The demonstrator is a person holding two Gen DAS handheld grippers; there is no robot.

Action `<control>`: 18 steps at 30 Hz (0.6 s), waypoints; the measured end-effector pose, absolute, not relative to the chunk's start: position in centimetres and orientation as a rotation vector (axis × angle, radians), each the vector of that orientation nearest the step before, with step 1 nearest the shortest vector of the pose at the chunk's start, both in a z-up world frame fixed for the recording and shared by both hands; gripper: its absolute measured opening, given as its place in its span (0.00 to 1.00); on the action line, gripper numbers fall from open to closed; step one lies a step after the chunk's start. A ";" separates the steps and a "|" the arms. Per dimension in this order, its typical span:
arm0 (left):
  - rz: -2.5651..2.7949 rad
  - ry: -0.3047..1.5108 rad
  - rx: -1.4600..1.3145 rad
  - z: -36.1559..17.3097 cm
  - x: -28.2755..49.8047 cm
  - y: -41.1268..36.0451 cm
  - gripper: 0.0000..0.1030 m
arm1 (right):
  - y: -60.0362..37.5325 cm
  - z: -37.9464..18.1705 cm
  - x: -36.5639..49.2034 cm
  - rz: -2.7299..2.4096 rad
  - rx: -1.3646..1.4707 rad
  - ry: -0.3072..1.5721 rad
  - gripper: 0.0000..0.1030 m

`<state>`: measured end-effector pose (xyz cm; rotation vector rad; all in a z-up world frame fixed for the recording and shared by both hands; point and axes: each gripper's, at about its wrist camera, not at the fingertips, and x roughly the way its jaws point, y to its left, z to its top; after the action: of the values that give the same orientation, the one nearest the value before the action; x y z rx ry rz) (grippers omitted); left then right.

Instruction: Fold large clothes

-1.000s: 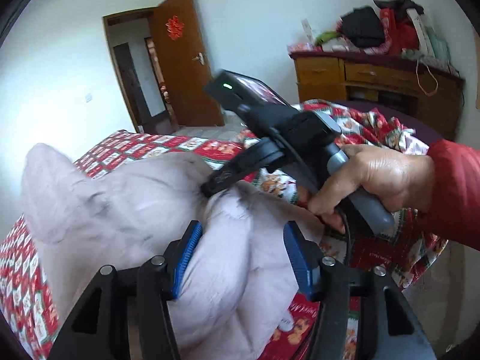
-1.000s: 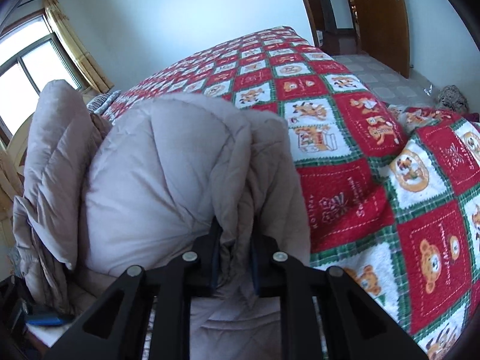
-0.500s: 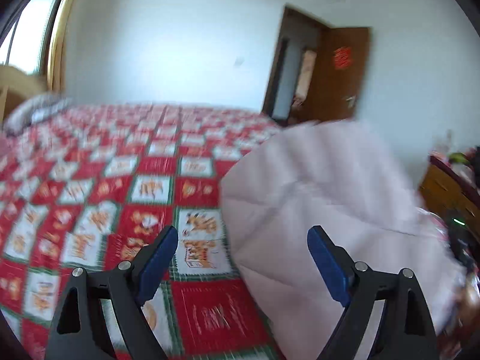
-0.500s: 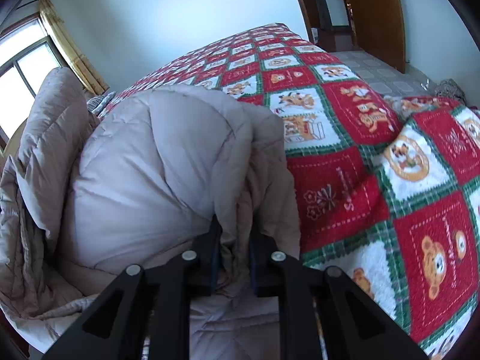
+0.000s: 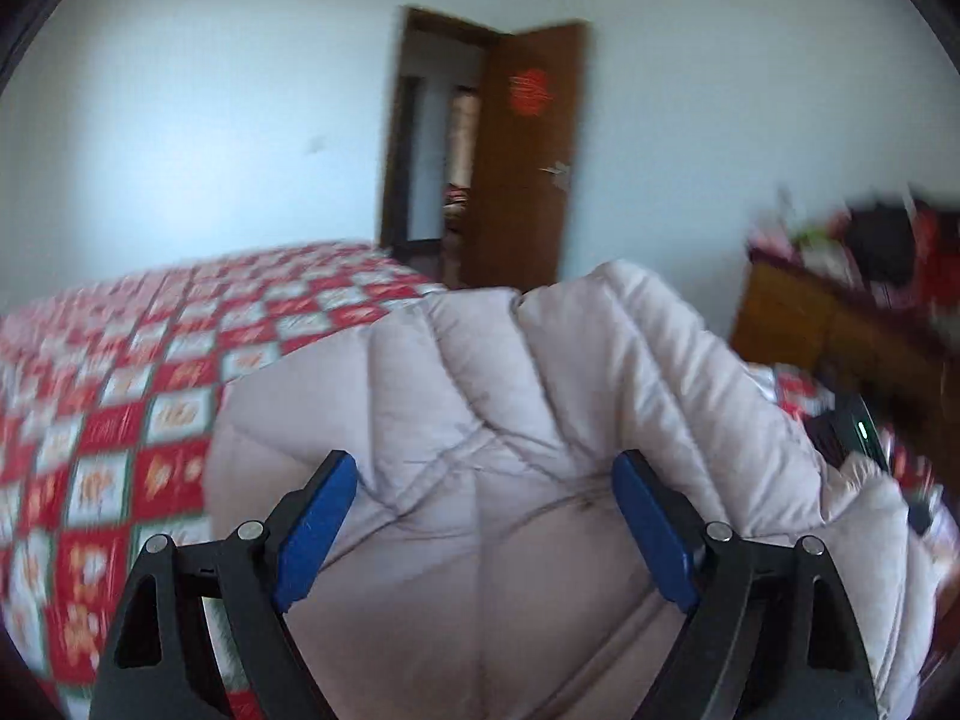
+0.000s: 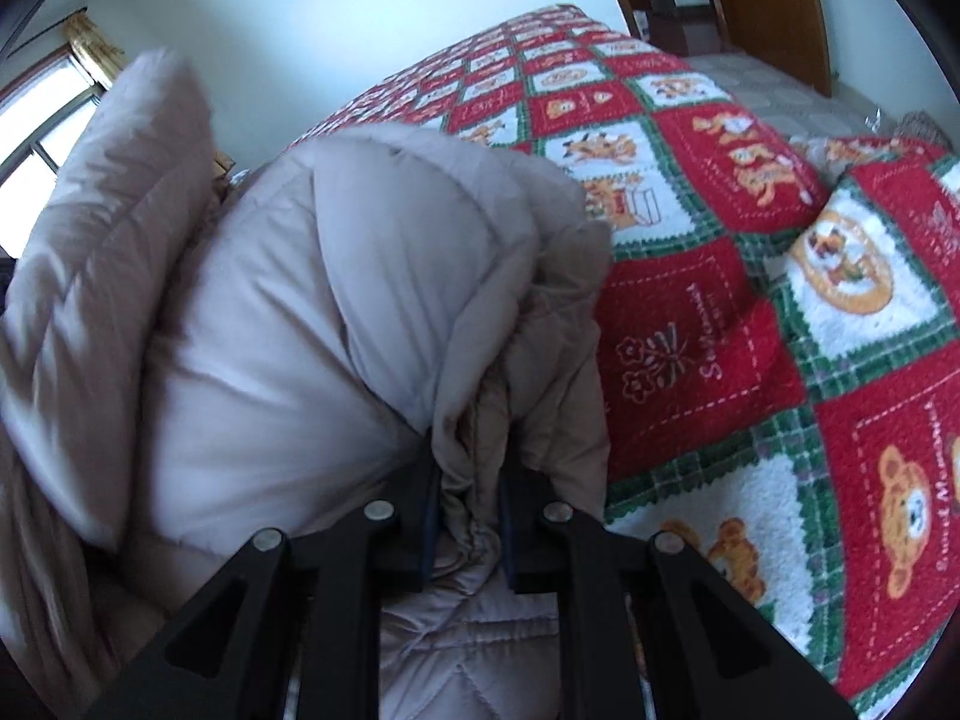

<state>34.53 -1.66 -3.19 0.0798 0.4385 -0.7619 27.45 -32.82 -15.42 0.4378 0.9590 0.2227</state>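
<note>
Bunched on the red, green and white patchwork bedspread, the pale beige quilted puffer coat is pinched by the right gripper; left gripper gapes above it.

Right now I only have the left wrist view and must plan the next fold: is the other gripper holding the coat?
Observer: Yes. The right gripper is shut on a bunched fold of the coat.
Operator: Anything beside that grip?
Observer: The red patchwork quilt lies bare right next to it.
Operator: And on the far side of the coat?
Observer: A padded part of the coat stands up there, with a curtained window behind it.
</note>
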 end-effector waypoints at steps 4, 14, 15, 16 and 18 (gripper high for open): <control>-0.802 0.411 0.277 -4.3 32.0 -6.7 0.85 | -33.7 -15.9 27.3 0.234 0.501 0.968 0.14; -0.771 0.522 0.369 -6.5 33.4 -8.1 0.86 | -38.4 -10.1 20.8 0.101 0.578 0.786 0.27; -0.768 0.522 0.375 -6.7 33.2 -8.5 0.86 | -38.6 -8.7 20.0 0.114 0.589 0.739 0.30; -0.765 0.523 0.382 -6.8 33.2 -8.8 0.86 | -38.7 -7.0 19.3 0.130 0.591 0.688 0.39; -0.753 0.525 0.406 -7.0 33.1 -9.5 0.86 | -37.4 -5.1 19.9 0.163 0.549 0.683 0.68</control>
<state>33.09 -9.52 -7.04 0.4056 0.5249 -0.7529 19.89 -37.35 -5.05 0.5491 0.6830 0.1625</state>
